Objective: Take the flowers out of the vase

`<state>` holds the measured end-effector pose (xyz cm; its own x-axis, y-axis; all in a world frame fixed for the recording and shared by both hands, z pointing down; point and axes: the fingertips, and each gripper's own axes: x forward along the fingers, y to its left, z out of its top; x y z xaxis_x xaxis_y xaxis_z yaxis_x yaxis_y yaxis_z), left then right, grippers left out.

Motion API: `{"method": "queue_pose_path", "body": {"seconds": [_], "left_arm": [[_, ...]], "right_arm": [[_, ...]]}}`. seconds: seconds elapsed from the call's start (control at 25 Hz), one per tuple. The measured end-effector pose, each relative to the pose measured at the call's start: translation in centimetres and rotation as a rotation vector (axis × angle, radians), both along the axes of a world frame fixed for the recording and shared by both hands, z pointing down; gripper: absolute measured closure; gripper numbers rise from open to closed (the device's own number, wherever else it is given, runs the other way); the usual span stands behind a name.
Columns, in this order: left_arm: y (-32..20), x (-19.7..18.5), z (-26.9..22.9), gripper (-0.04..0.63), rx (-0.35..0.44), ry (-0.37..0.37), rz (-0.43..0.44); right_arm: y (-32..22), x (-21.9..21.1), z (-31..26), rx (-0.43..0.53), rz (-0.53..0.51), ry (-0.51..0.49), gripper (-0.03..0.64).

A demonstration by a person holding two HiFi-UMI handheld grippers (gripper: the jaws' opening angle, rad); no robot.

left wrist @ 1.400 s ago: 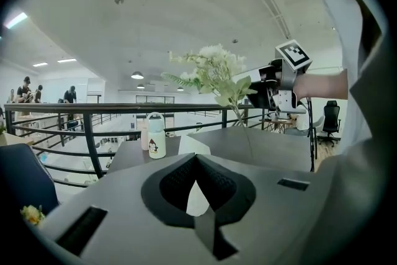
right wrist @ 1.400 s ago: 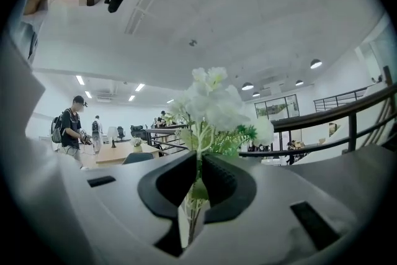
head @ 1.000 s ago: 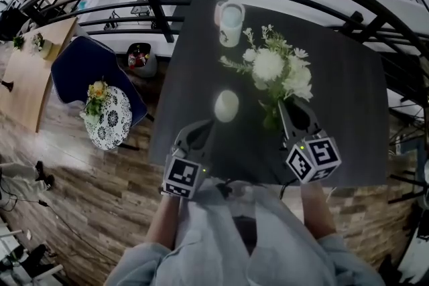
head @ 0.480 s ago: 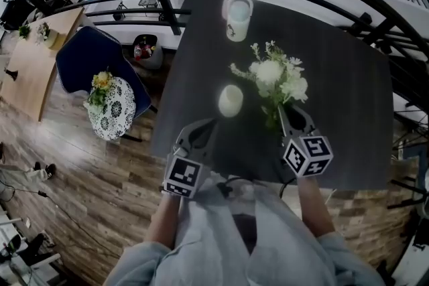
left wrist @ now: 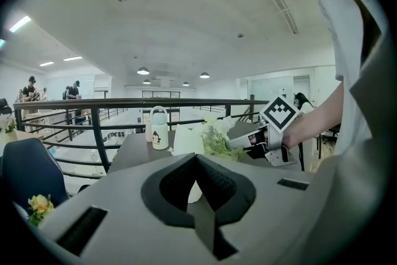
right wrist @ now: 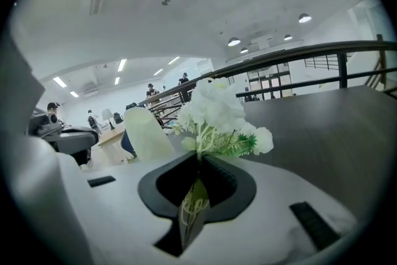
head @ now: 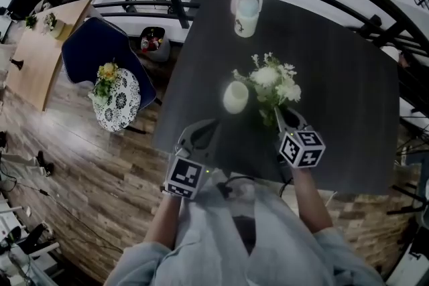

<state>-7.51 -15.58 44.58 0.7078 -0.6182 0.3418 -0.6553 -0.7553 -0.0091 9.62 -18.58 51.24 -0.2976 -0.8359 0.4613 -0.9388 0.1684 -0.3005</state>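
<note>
With the flowers (head: 275,82) already out of the vase (head: 236,96) beside them, the right gripper (head: 279,116) is clamping their stems and probably needing to lay them on the table (head: 348,97), while the left gripper (head: 204,132) is idling closed and empty.

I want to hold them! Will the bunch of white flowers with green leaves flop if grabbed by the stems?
Probably fairly stiff: the bunch of white flowers with green leaves stands straight out of the right gripper, pinched only at the stems. Likely light too: that small pinch carries it. The blooms look easy to crush.
</note>
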Motion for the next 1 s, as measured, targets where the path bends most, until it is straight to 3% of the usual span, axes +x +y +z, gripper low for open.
{"method": "queue_pose_path", "body": {"seconds": [0.32, 0.56, 0.8, 1.0], "left_arm": [[0.4, -0.4, 0.3, 0.604, -0.012, -0.007, -0.025], [0.5, -0.6, 0.6, 0.604, -0.021, -0.007, -0.036], [0.5, -0.4, 0.5, 0.604, -0.047, -0.003, -0.041], [0.7, -0.3, 1.0, 0.604, -0.034, -0.003, -0.020]], "right_arm": [[-0.2, 0.0, 3.8, -0.092, 0.012, -0.020, 0.584], [-0.1, 0.5, 6.1, -0.143, 0.021, 0.028, 0.580], [-0.4, 0.7, 6.9, -0.160, 0.025, 0.079, 0.558], [-0.1, 1.0, 7.5, -0.164, 0.044, 0.066, 0.517]]}}
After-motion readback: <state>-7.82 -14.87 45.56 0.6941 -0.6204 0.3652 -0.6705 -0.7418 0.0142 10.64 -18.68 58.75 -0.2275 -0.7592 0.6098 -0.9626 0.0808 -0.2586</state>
